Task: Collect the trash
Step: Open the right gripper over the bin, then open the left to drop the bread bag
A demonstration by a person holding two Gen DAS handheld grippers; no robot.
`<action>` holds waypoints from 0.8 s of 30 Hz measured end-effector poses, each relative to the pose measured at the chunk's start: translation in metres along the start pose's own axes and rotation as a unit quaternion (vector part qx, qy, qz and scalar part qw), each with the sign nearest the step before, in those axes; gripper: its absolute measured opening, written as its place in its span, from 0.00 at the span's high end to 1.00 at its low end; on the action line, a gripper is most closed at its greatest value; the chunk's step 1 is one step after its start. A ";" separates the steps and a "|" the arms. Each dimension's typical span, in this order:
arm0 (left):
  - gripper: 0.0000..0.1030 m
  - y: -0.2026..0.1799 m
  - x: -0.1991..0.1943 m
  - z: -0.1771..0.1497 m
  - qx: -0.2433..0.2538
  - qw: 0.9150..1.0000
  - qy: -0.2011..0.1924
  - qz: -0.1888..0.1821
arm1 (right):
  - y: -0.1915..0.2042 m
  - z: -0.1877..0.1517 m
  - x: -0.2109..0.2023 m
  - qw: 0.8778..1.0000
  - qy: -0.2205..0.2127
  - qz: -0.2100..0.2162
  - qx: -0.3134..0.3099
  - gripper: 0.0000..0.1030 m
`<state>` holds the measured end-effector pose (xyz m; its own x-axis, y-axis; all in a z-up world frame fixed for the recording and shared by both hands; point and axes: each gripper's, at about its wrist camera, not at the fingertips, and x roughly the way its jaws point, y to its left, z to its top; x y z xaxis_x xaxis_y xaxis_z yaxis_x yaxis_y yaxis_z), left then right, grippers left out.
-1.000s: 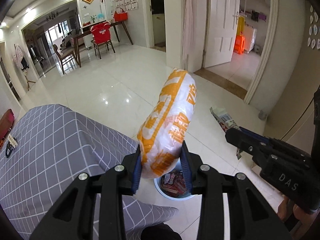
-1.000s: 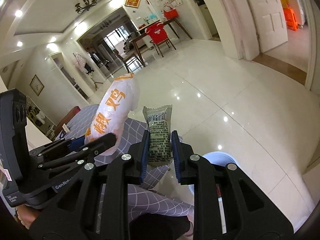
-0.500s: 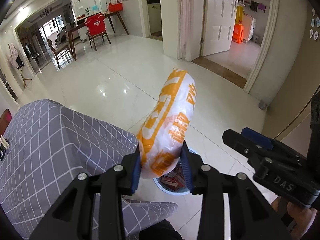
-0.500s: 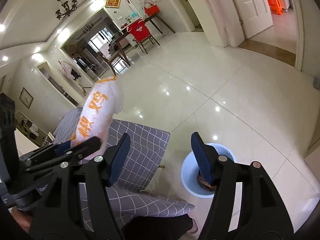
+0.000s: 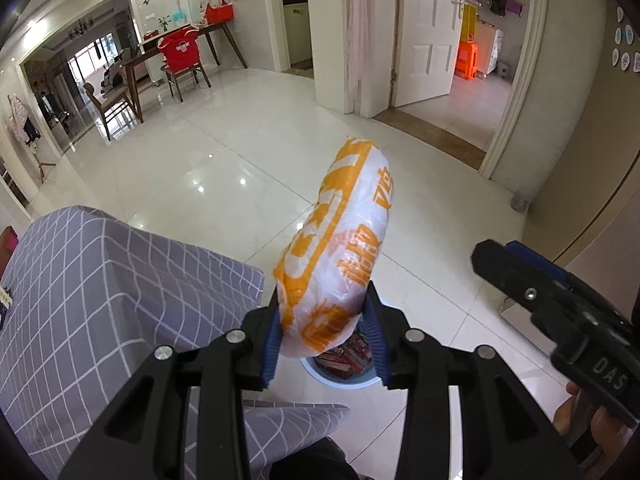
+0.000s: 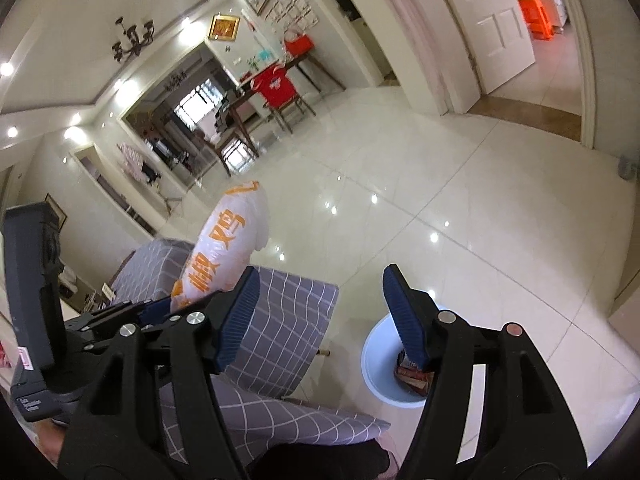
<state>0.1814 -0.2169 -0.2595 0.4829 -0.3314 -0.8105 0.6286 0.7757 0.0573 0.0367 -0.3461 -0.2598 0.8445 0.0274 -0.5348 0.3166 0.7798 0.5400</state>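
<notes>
The orange-and-white snack bag stands tilted above the white trash bin, its lower end pinched between the blue pads of the left gripper, which is closed on it at a narrow setting. The bin sits on the glossy tiled floor, directly below the bag and just beside the corner of the grey checked cloth. Red and brown wrappers lie inside the bin. The right gripper stands to the right of the bin in the left wrist view; its jaws gape wide with nothing between them, having just been opening, though the last reading shows little further change. In the right wrist view its right pad overlaps the bin's rim. A fold of the same checked cloth lies just beside the bin on the near side. Well beyond the bin stand a dining table and a chair with a red cover.
</notes>
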 end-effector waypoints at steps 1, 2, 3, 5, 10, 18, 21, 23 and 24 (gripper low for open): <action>0.63 0.000 -0.001 0.000 0.001 1.000 -0.001 -0.002 | -0.003 0.000 -0.004 1.000 -0.009 -0.003 0.004 0.37; 0.63 -0.002 0.001 0.003 0.002 1.000 -0.002 -0.004 | -0.005 0.000 -0.006 1.000 -0.015 -0.005 0.007 0.37; 0.63 -0.005 0.001 0.003 0.003 1.000 -0.003 -0.005 | -0.007 0.001 -0.009 1.000 -0.020 -0.007 0.010 0.37; 0.56 -0.008 0.004 0.007 0.002 1.000 -0.005 -0.009 | -0.012 0.001 -0.014 0.999 -0.032 -0.012 0.016 0.37; 0.14 -0.004 0.016 0.014 -0.016 1.000 0.003 -0.004 | -0.018 0.001 -0.020 0.998 -0.048 -0.016 0.031 0.35; 0.14 0.007 0.005 0.004 -0.034 0.999 0.006 -0.007 | -0.012 -0.003 -0.013 0.999 -0.030 -0.014 0.028 0.35; 0.14 0.013 -0.009 0.003 -0.040 0.999 -0.004 -0.008 | -0.001 -0.004 -0.014 1.000 -0.024 -0.004 0.020 0.35; 0.14 0.017 -0.020 0.001 -0.039 0.999 -0.011 -0.004 | 0.010 -0.003 -0.013 1.000 -0.017 0.006 0.011 0.35; 0.14 0.021 -0.027 0.000 -0.038 0.999 -0.017 -0.001 | 0.013 -0.002 -0.013 1.000 -0.016 0.009 0.007 0.35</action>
<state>0.1816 -0.1917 -0.2364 0.5024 -0.3498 -0.7907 0.5822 0.8129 0.0103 0.0287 -0.3348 -0.2467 0.8633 0.0223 -0.5042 0.3064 0.7707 0.5587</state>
